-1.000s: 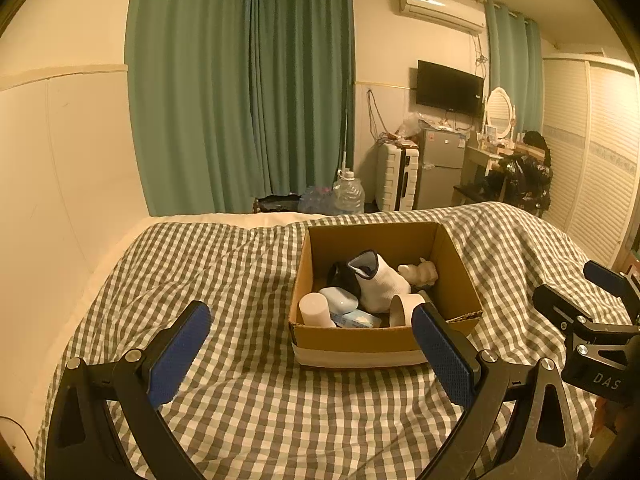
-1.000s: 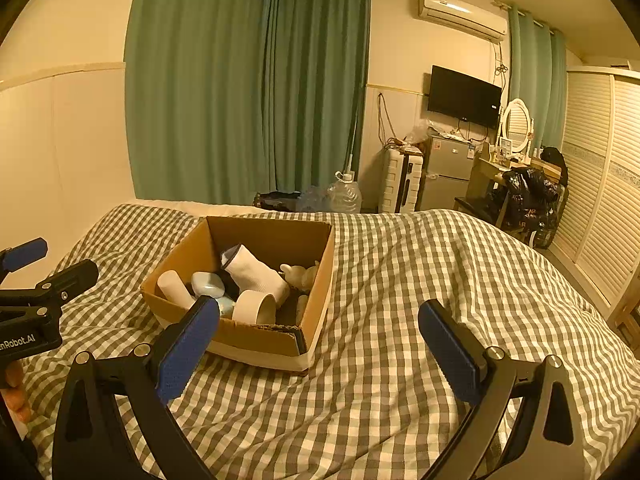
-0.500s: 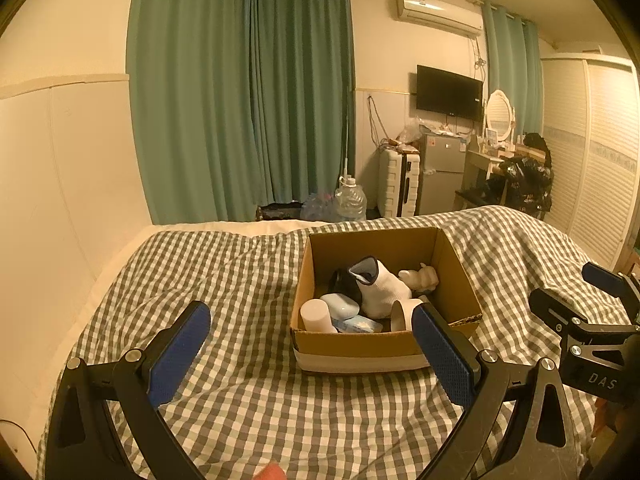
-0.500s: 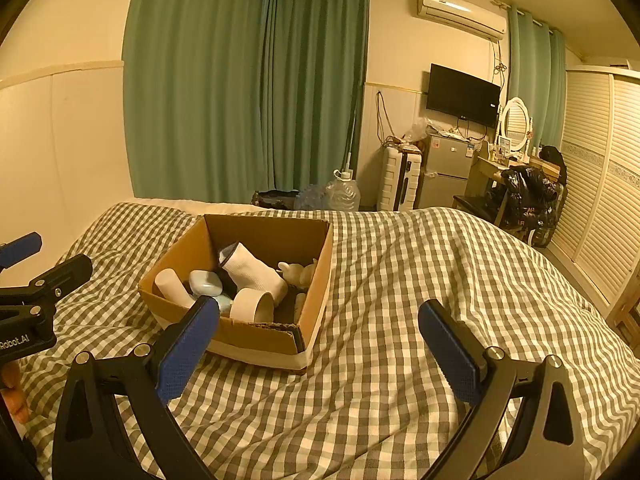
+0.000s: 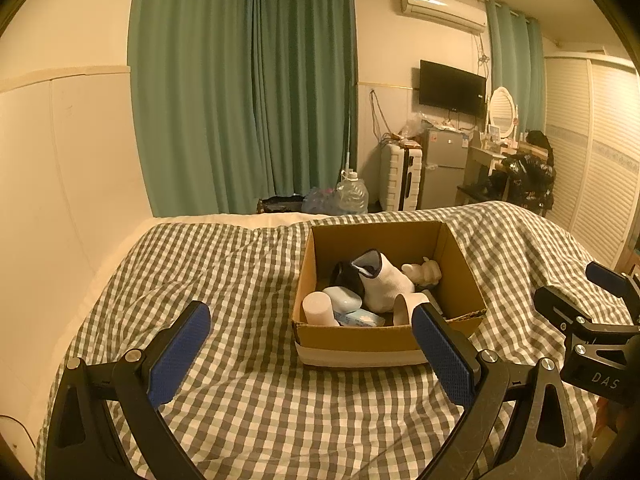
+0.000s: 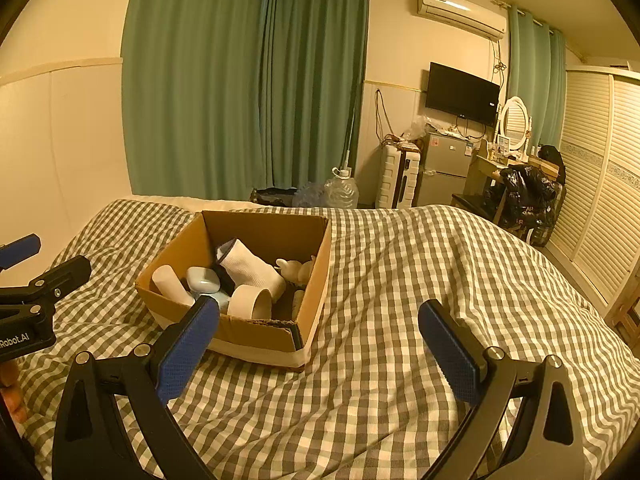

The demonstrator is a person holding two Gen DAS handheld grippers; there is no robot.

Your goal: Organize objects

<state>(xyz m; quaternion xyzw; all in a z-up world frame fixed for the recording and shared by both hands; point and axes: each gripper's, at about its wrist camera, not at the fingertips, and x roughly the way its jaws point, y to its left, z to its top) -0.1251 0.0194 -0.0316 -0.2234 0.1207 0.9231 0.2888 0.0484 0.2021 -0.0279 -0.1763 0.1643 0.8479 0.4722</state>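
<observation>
The left wrist view shows the cardboard box (image 5: 390,336) nearly square-on, with its near wall facing the camera. The right wrist view shows the same box (image 6: 256,334) from its right, exposing a torn near corner and the outside of its right wall.

The left gripper (image 5: 310,352) is spread wide and holds nothing. The right gripper (image 6: 318,350) is likewise spread wide and empty. Both hover above the checked bedspread (image 5: 240,400), short of the box.

The box rests on the bedspread in the middle of the bed, open side up. Inside lie a white sock (image 5: 386,282) with a blue cuff, a tape roll (image 6: 252,302), a white cylinder (image 5: 318,308), a pale blue case (image 6: 203,280) and a small plush toy (image 5: 424,272).

The sock's long axis runs diagonally, the cuff raised toward the far left corner of the box. The tape roll stands on edge with its opening toward the near wall. The cylinder leans against the near left corner.

Beyond the bed hang green curtains (image 6: 248,80). A wall television (image 6: 462,94), an air conditioner (image 6: 460,12), a small fridge (image 6: 446,170) and a water jug (image 5: 352,196) occupy the far side. A louvred wardrobe (image 6: 600,180) lines the right wall.
</observation>
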